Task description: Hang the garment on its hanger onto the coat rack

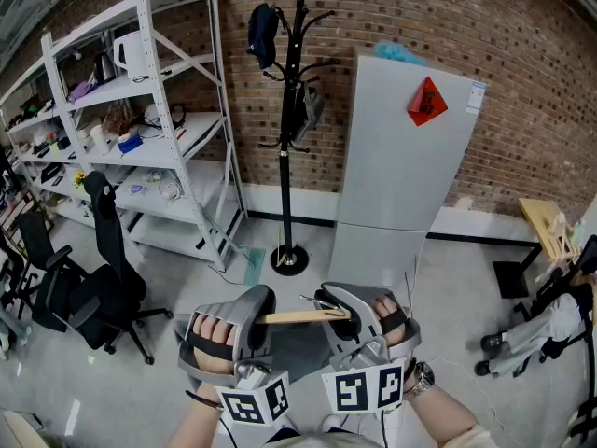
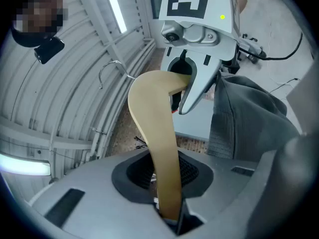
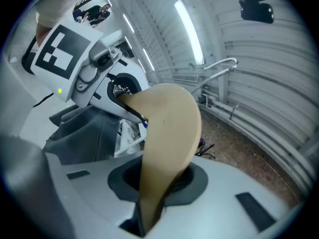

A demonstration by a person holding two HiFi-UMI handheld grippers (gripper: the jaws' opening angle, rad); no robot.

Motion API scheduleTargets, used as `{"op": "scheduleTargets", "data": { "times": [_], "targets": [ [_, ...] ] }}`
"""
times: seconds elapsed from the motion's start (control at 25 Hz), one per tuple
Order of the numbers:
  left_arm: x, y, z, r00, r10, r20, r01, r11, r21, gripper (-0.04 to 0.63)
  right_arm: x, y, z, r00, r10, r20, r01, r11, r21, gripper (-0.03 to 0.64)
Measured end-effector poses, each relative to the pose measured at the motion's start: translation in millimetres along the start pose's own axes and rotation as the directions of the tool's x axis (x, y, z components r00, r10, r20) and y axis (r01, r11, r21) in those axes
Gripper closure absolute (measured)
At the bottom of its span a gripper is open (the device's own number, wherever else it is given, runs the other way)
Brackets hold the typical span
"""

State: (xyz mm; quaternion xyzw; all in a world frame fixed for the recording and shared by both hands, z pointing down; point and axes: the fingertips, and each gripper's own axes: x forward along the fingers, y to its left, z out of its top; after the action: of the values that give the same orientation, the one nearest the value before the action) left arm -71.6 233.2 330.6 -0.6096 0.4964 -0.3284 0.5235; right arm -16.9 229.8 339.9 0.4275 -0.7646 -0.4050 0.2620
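Observation:
A wooden hanger [image 1: 303, 317] is held level between my two grippers low in the head view. My left gripper [image 1: 256, 320] is shut on one of its arms, and my right gripper [image 1: 336, 311] is shut on the other. A grey garment [image 1: 297, 345] hangs beneath the hanger. The black coat rack [image 1: 291, 110] stands upright ahead against the brick wall, well beyond both grippers. In the left gripper view the hanger arm [image 2: 159, 148] runs up from my left gripper [image 2: 169, 213], past the metal hook [image 2: 112, 68]. In the right gripper view the hanger [image 3: 167, 143] is clamped in my right gripper [image 3: 149, 218].
A dark bag [image 1: 264, 34] hangs on an upper peg of the rack. White shelving [image 1: 159, 110] stands to the left and black office chairs [image 1: 103, 278] in front of it. A tall grey cabinet [image 1: 401, 157] stands right of the rack. Clutter lies at the far right.

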Motion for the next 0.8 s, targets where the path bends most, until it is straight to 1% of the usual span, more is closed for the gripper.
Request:
{"op": "scheduleTargets", "data": {
  "times": [0.12, 0.24, 0.36, 0.64, 0.8],
  "targets": [
    [5.6, -9.3, 12.2, 1.000, -0.009, 0.002, 0.009, 1.000, -0.001, 0.529, -5.8, -5.0, -13.5, 1.000, -0.012, -0.001, 0.012, 1.000, -0.006, 0.557],
    [11.8, -24.6, 21.5, 0.999, -0.046, -0.011, 0.046, 0.999, 0.006, 0.529, -10.5, -5.5, -28.3, 1.000, -0.007, -0.011, 0.006, 1.000, -0.017, 0.557],
    [11.2, -34.4, 30.1, 0.997, -0.069, -0.021, 0.069, 0.998, -0.013, 0.529, -17.0, -6.0, -37.1, 1.000, 0.001, -0.013, -0.002, 1.000, -0.023, 0.557],
    [14.3, -33.7, 45.6, 0.998, -0.062, -0.033, 0.061, 0.998, -0.024, 0.529, -24.8, -20.0, -43.4, 1.000, -0.007, 0.014, 0.008, 0.999, -0.044, 0.557],
    [21.7, -27.5, 54.4, 0.998, -0.061, -0.026, 0.061, 0.998, -0.026, 0.529, -23.8, -29.0, -49.6, 0.999, 0.030, 0.018, -0.030, 0.999, -0.025, 0.555]
  ]
}}
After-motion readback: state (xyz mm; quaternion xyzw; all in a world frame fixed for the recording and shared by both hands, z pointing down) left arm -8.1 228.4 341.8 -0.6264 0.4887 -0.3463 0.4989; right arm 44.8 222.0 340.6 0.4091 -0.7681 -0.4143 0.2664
